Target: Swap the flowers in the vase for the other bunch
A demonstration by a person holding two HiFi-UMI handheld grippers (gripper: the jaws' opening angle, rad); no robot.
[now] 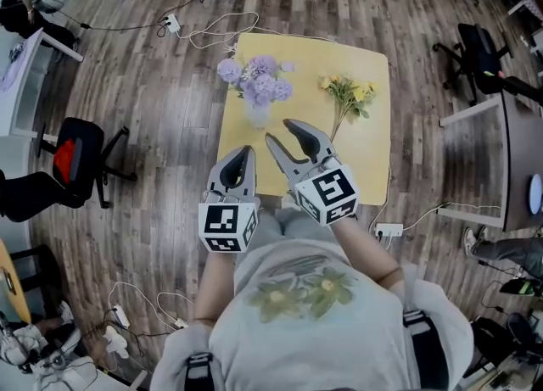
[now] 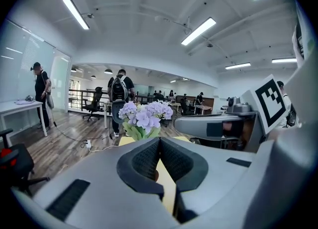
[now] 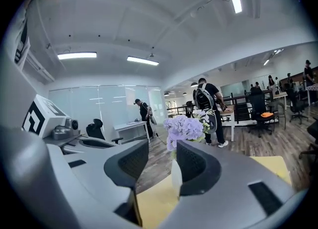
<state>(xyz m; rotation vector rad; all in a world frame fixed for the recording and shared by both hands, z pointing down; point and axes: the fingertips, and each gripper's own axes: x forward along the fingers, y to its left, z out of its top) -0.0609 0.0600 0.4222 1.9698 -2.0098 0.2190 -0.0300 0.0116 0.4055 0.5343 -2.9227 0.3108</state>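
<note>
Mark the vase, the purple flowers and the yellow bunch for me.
vase [image 1: 259,116], head view, on its body below the blooms.
purple flowers [image 1: 261,82], head view, on the middle cluster.
yellow bunch [image 1: 352,92], head view, on its blossoms.

Lighting: bright and even in all three of your views, fed by ceiling light strips [image 2: 198,31] that burn out to plain white.
Shadows: soft, faint on the yellow table [image 1: 305,57].
Glare: pale sheen on the wood floor [image 1: 127,58].
Distortion: heavy fisheye, straight lines bowed, corners black in your gripper views.
Focus: purple flowers [image 2: 145,117] crisp; nearest foreground soft.
</note>
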